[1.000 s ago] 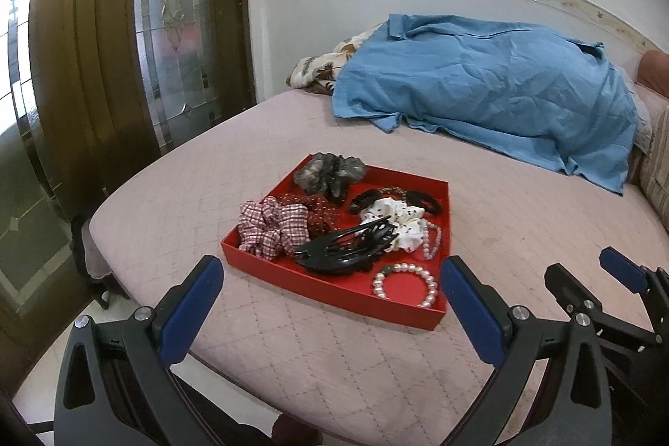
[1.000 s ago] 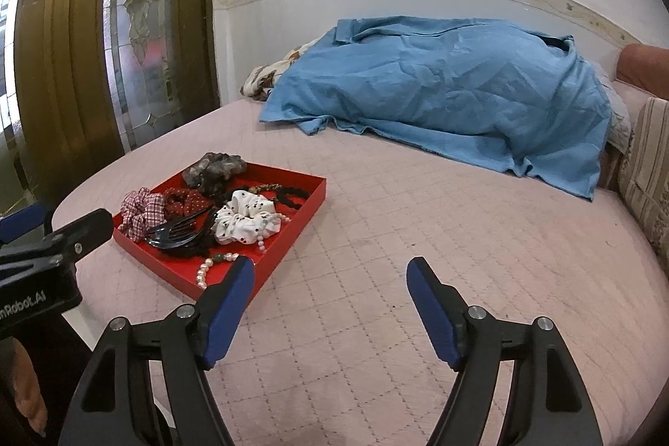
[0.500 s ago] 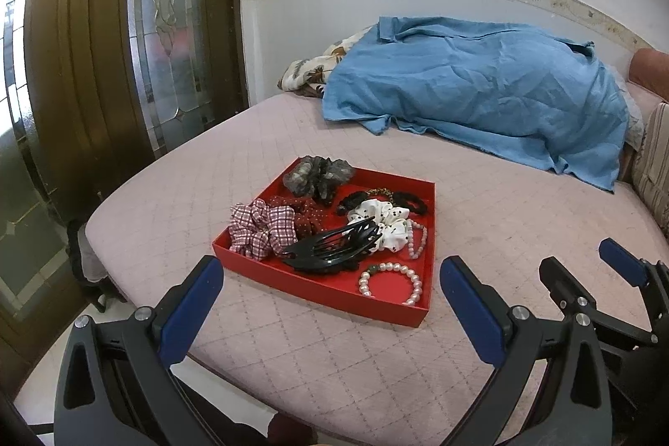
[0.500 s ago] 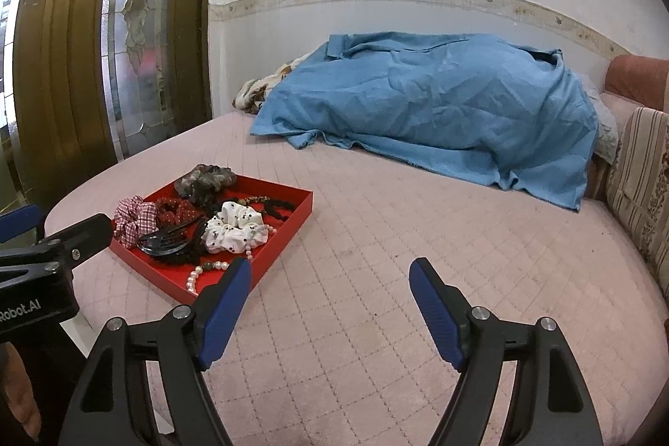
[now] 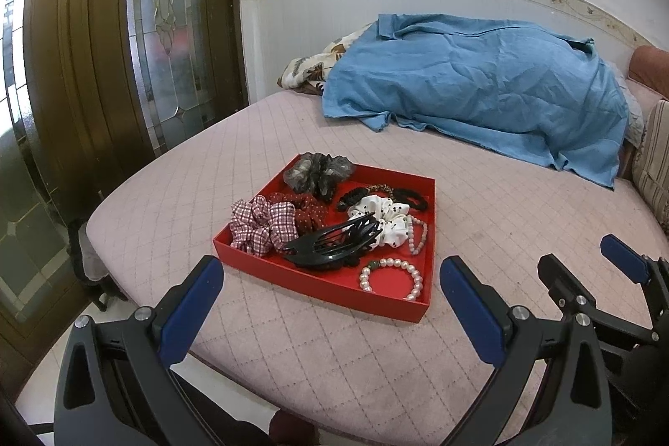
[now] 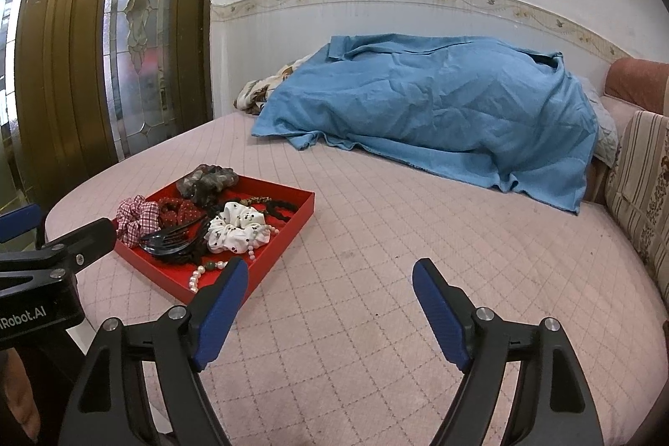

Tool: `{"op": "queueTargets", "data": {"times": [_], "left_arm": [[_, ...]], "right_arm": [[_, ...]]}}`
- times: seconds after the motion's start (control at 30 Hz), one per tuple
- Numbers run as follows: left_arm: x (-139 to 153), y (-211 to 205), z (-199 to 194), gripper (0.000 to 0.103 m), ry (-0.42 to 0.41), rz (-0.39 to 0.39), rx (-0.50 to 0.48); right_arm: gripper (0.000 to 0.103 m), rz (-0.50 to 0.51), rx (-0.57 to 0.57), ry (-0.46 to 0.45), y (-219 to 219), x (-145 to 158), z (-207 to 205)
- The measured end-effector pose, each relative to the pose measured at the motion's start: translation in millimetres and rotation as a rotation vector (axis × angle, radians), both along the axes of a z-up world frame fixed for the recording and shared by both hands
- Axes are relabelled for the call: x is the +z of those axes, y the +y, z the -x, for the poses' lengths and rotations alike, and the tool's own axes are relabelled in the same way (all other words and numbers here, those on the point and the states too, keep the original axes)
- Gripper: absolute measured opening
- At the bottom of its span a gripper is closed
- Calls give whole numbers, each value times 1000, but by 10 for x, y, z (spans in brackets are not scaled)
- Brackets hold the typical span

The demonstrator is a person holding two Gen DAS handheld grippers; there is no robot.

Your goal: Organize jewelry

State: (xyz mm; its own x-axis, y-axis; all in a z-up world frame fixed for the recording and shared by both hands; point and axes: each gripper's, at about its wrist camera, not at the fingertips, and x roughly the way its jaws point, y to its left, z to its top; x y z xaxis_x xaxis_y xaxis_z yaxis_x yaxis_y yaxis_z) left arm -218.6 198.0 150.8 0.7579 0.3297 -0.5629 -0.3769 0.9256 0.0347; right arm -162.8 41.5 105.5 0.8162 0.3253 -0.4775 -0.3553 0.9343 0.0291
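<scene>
Both grippers hover with jaws spread wide and nothing between them: the left gripper at the bottom of its frame, just short of the red tray at centre; the right gripper over bare mattress, tray at left.

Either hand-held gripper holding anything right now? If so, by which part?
Nothing held. Left hand-held gripper and right hand-held gripper are both open and empty, short of the red tray.
</scene>
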Motion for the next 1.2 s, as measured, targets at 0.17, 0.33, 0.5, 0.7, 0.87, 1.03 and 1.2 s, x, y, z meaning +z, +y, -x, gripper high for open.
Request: {"op": "queueTargets", "data": {"times": [0.17, 0.33, 0.5, 0.7, 0.87, 1.03, 1.2], "left_arm": [[-6, 0, 7, 103, 2, 2, -2], [-4, 2, 6, 103, 1, 2, -2], [-8, 2, 5, 103, 4, 3, -3], [-28, -12, 20, 103, 8, 11, -6], [-40, -31, 37, 103, 9, 15, -6], [-43, -26, 37, 103, 10, 20, -8], [-57, -24, 38, 103, 12, 25, -7]], "right_arm": [[85, -1, 0, 2, -1, -1, -4], [85, 0, 0, 1, 1, 3, 3], [85, -1, 1, 3, 4, 1, 0], [87, 0, 0, 2, 11, -1, 11], [88, 4, 5, 4, 30, -17, 40], [88, 6, 9, 7, 39, -36, 61], [88, 9, 11, 11, 41, -54, 56]]}}
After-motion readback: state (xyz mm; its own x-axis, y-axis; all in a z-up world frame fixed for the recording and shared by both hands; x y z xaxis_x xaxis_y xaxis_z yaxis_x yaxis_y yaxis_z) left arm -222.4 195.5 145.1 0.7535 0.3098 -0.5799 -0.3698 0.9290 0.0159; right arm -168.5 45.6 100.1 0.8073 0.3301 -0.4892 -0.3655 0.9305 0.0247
